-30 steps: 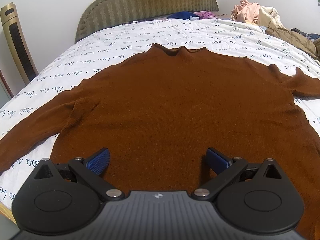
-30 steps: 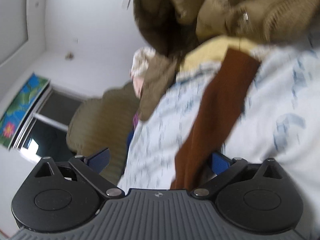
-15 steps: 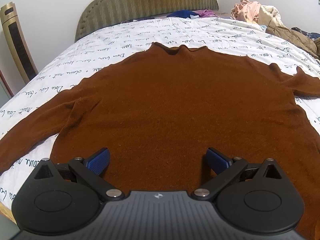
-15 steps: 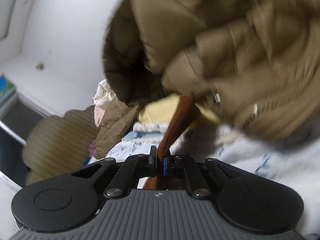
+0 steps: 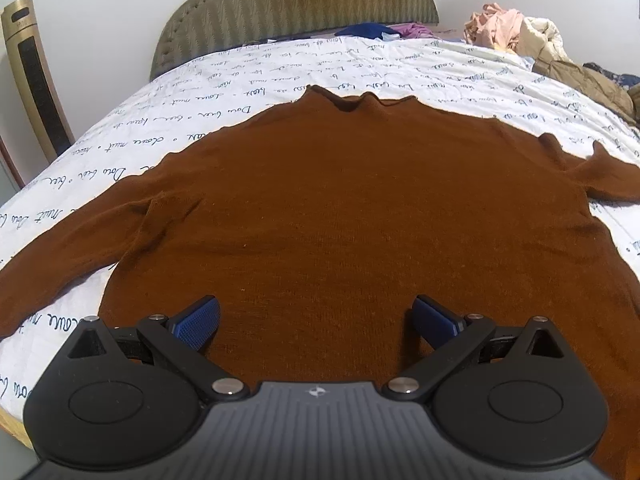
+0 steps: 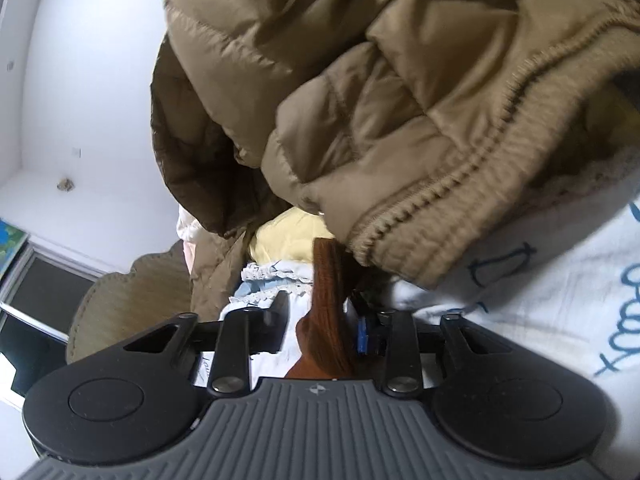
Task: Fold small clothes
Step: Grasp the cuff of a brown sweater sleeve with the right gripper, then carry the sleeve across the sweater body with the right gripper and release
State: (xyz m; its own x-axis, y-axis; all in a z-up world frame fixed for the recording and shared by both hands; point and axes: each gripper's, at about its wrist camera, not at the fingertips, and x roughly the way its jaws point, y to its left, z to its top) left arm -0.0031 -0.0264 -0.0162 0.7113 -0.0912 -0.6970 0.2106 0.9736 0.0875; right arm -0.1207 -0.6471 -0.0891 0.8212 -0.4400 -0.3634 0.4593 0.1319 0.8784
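A brown long-sleeved sweater [image 5: 340, 216] lies flat, front up, on the white bed sheet [image 5: 248, 68], collar toward the headboard. My left gripper [image 5: 316, 320] is open and empty, hovering over the sweater's hem. In the right wrist view my right gripper [image 6: 324, 328] has its jaws partly apart with the sweater's right sleeve [image 6: 326, 312] standing between them; the blue right pad [image 6: 363, 334] is beside the cloth and the left finger [image 6: 276, 320] stands apart from it.
A tan puffer jacket [image 6: 380, 100] looms right over the right gripper, with yellow and white clothes [image 6: 280, 236] behind it. More clothes are piled at the bed's far right [image 5: 520, 36]. A padded headboard [image 5: 292, 4] and a tall gold appliance [image 5: 36, 76] stand behind.
My right gripper was shut on the sleeve half a second ago and its jaws have now come partly apart. The left gripper and the sweater's body have not moved.
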